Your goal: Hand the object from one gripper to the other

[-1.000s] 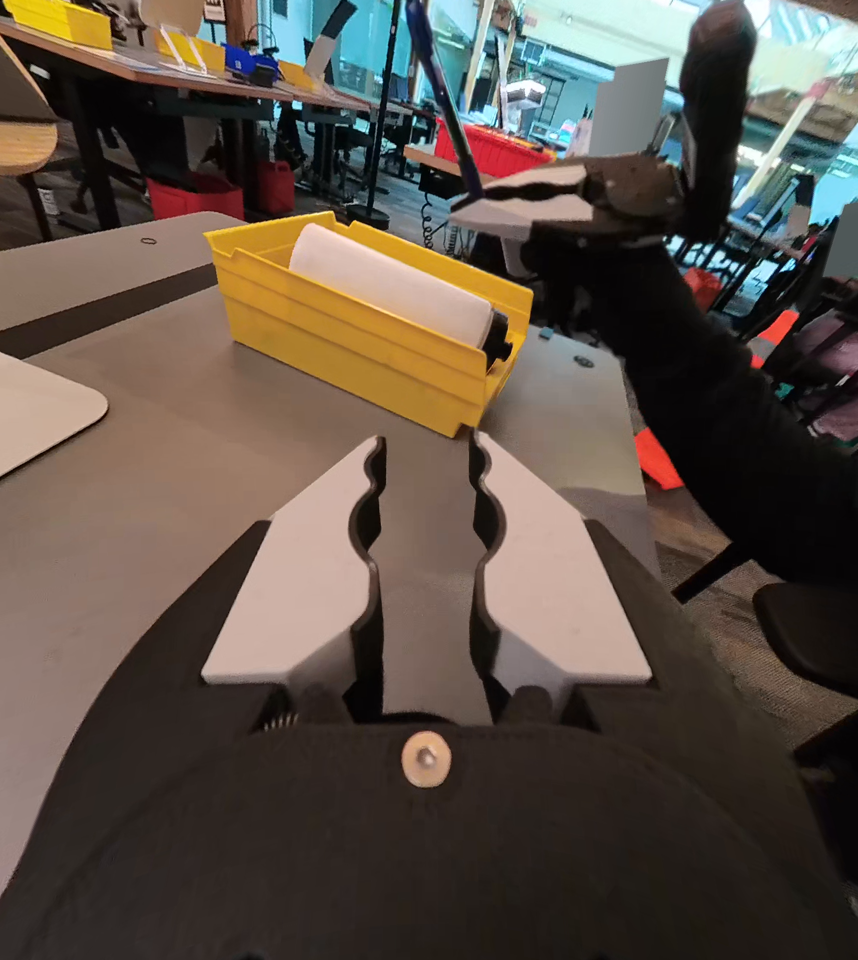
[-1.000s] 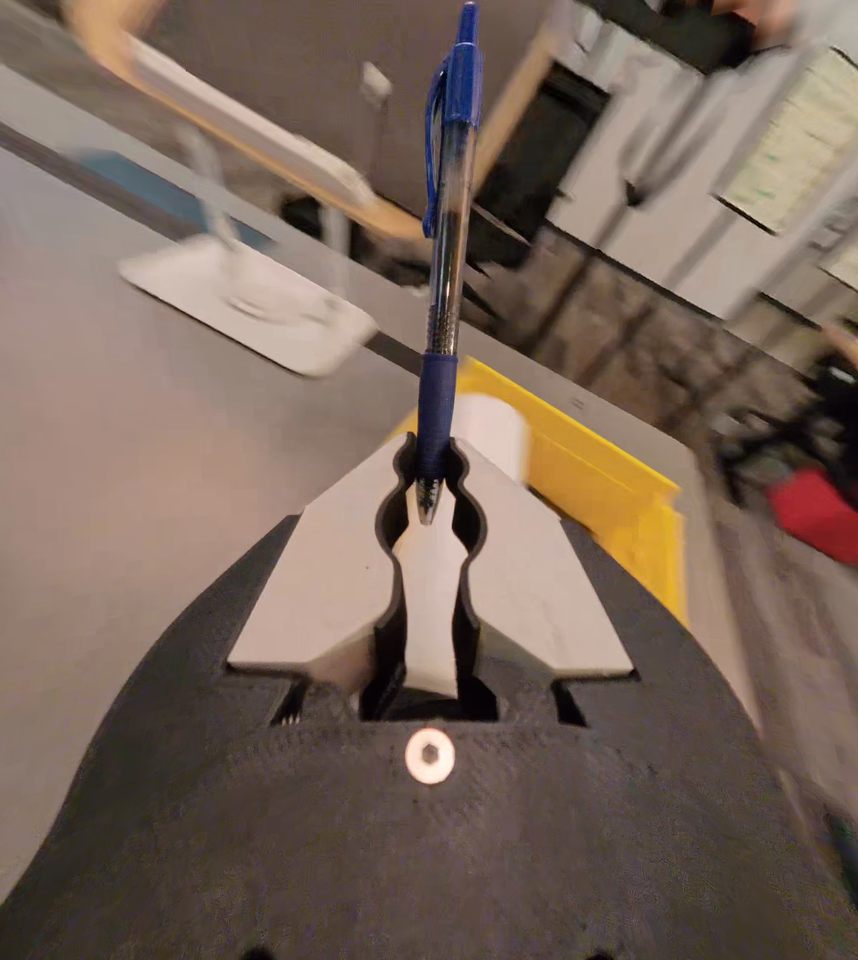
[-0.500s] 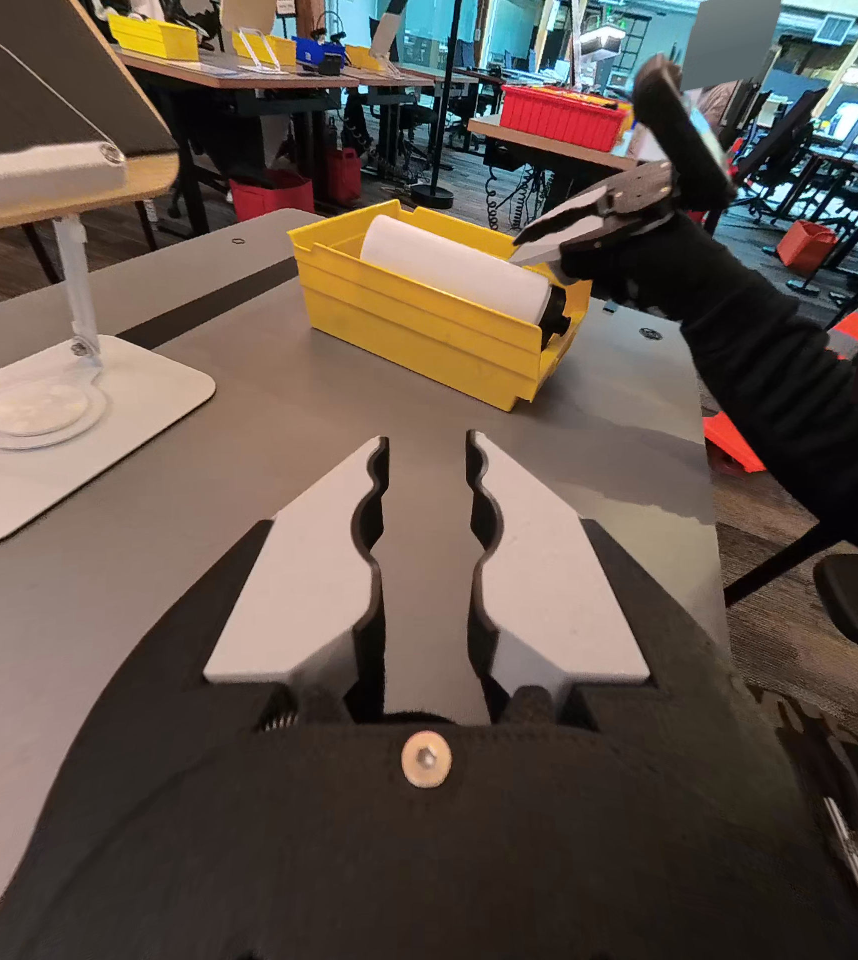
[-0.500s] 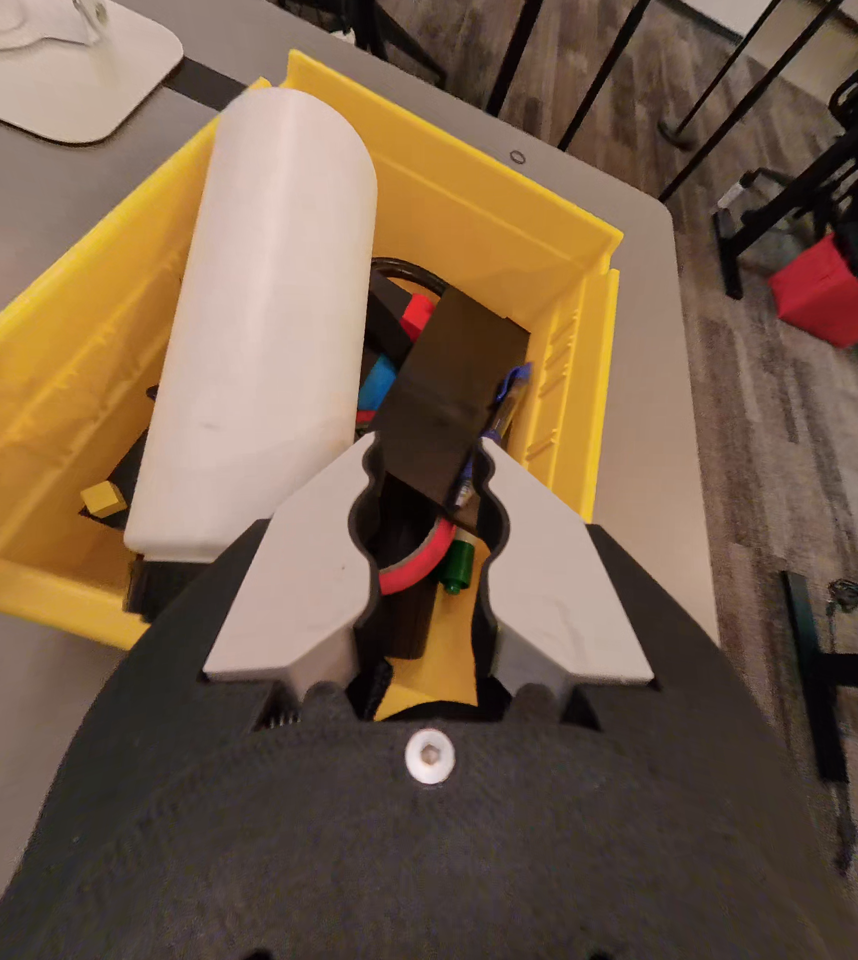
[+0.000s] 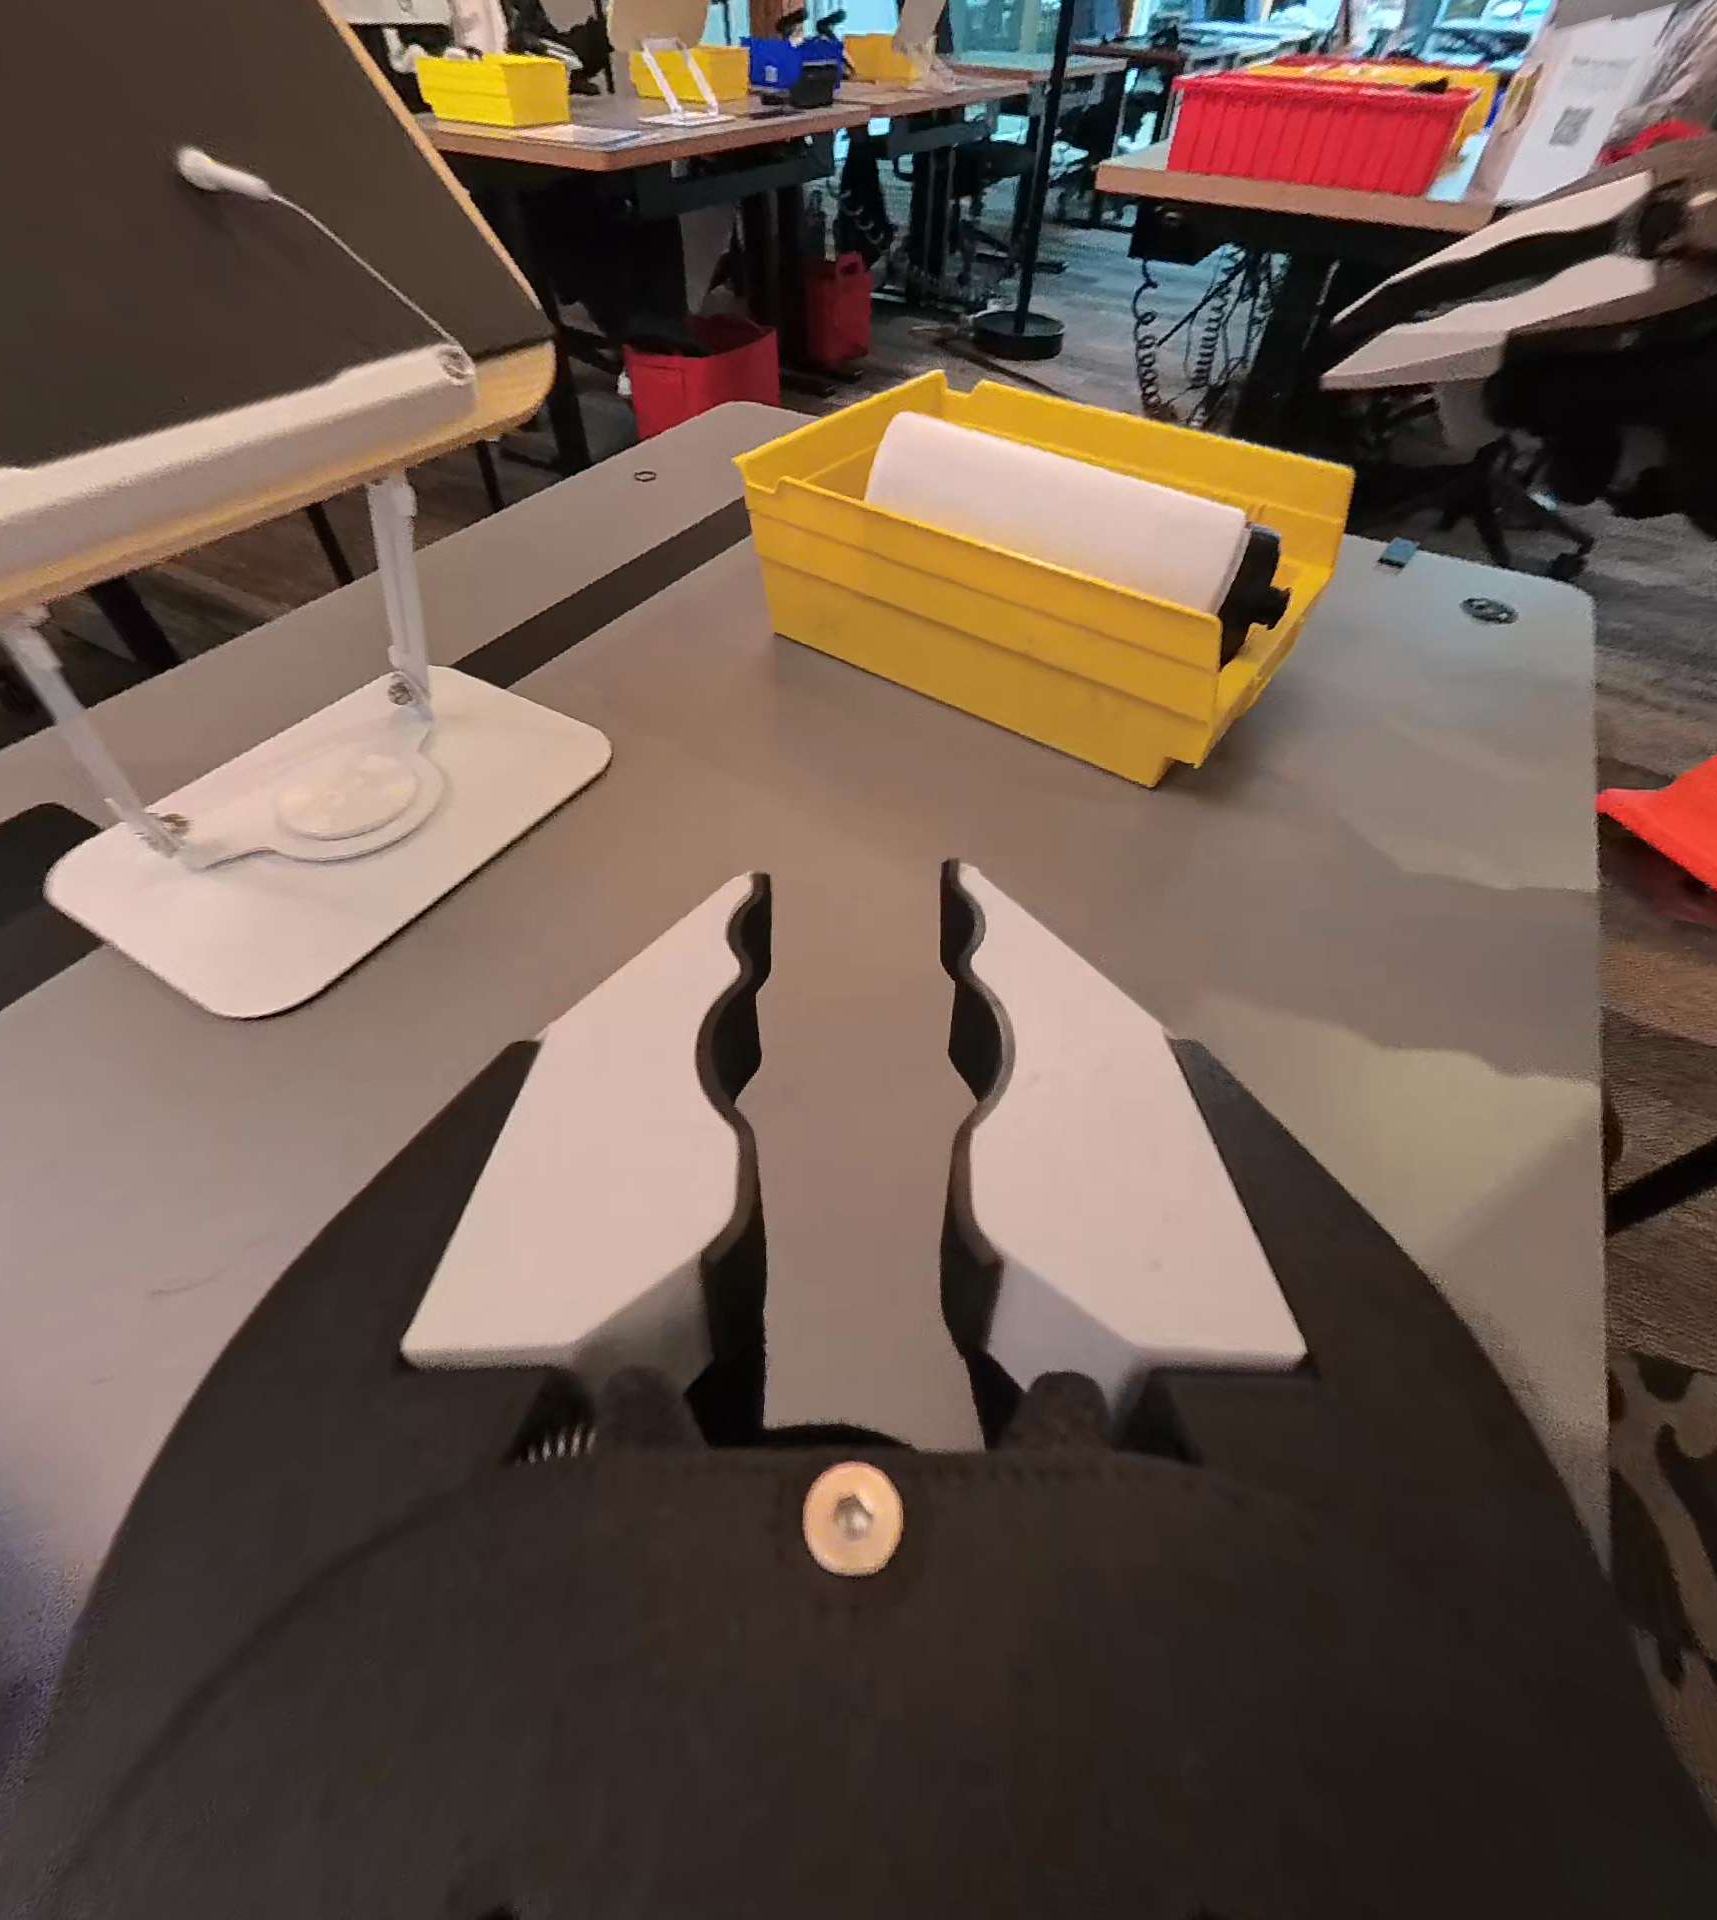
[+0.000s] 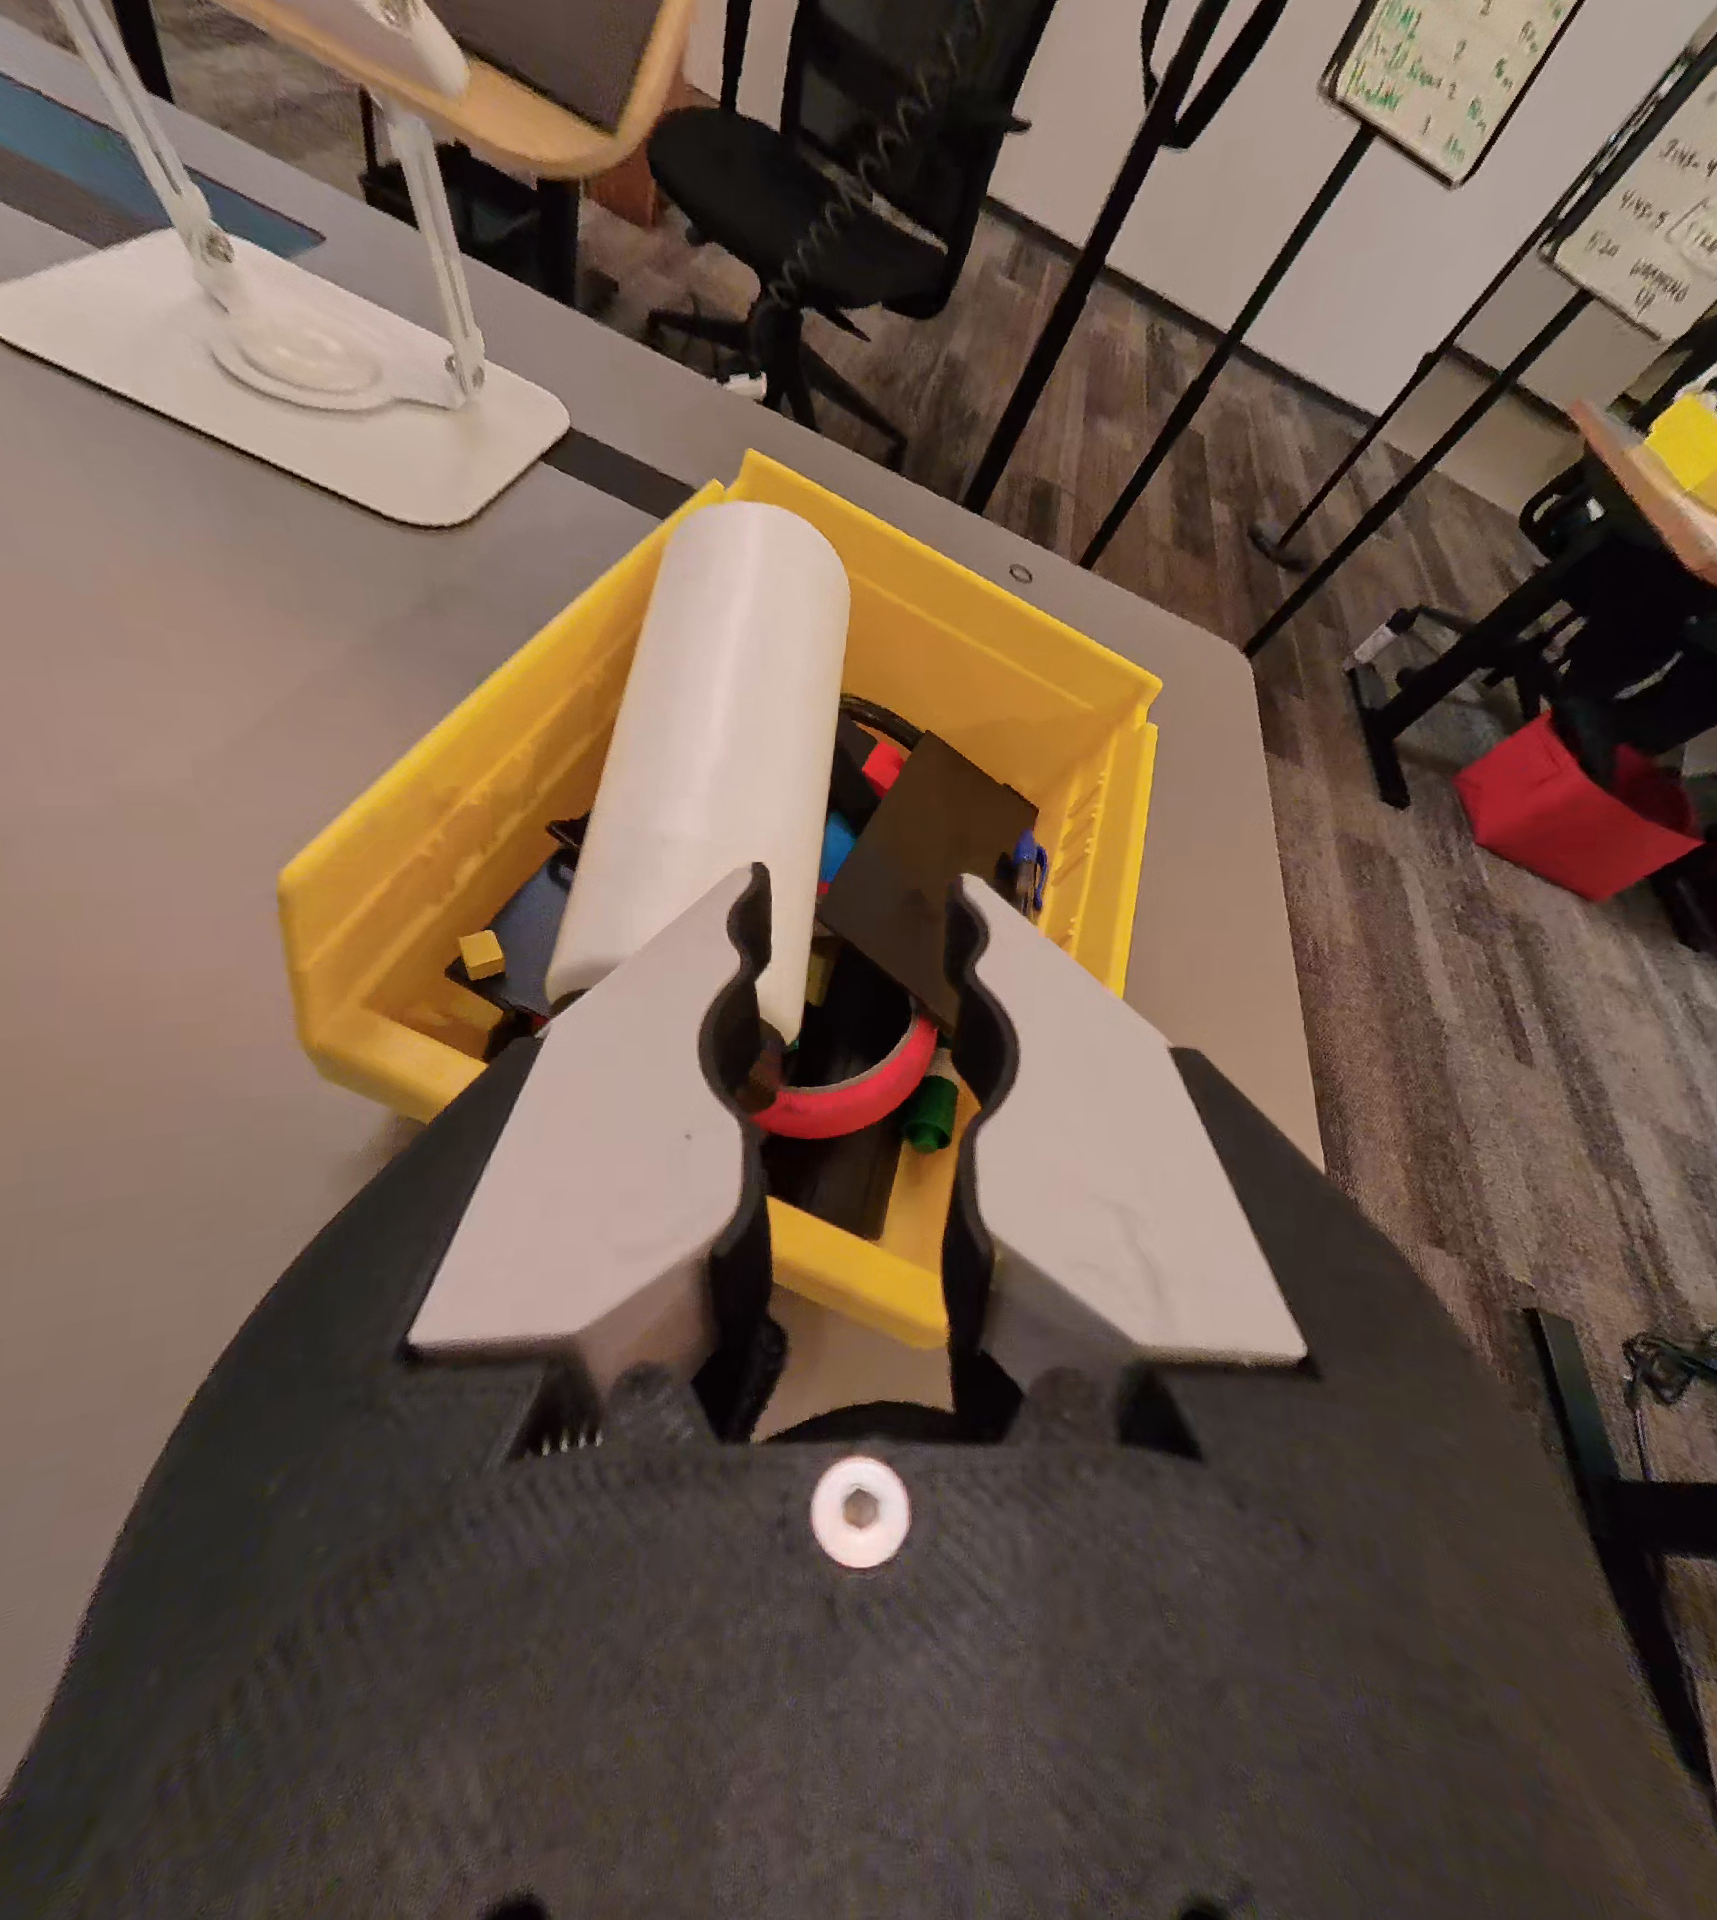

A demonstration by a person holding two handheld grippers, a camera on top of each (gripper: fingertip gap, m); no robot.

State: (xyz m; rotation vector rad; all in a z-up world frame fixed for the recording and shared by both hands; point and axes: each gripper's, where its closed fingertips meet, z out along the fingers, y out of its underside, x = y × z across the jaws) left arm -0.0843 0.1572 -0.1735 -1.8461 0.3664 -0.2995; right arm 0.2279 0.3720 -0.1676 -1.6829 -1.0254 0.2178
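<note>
Dropped pen apparently lies in bin, right view only.

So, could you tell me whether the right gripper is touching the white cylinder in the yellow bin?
Apart. The left wrist view shows the right gripper open in the air, well above and beside the white cylinder lying in the yellow bin.

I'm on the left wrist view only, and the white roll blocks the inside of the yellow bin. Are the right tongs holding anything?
Observer: No. The right tongs are open and empty, hovering above the near end of the yellow bin.
Operator: Is there a pen in there?
Observer: Yes. A blue pen lies by the bin's right wall, partly hidden by a tilted black plate.
Operator: What's between the tongs' tips?
Observer: A red ring and a green piece, right of the white roll.
</note>
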